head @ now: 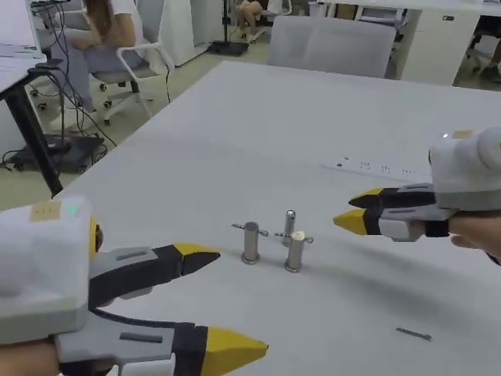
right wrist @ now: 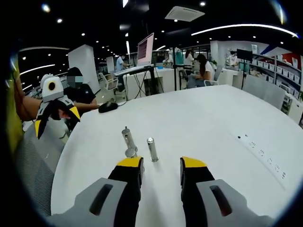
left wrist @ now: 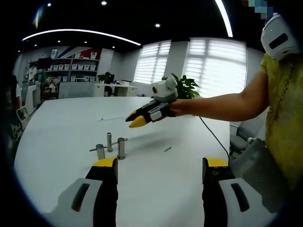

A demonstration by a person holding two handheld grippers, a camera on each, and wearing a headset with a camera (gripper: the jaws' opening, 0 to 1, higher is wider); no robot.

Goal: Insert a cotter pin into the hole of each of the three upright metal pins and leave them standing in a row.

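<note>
Metal pins (head: 290, 224): three, silvery, upright, clustered mid white worktop (head: 235, 141). I see left tool (head: 223, 301) jaws wide apart and right tool (head: 347, 211) jaws narrowly apart. Two pins carry cotter pins (head: 237, 227) crosswise near top. Loose cotter pin (head: 413, 334) lies flat, well right of cluster.

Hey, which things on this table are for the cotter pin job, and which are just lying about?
For the job:
left pin, cotter fitted
front pin, cotter fitted
rear pin, seemingly bare
loose cotter pin, lying flat
left gripper and right gripper, both open

Lying about:
power strip
grey chair at the far side
</note>
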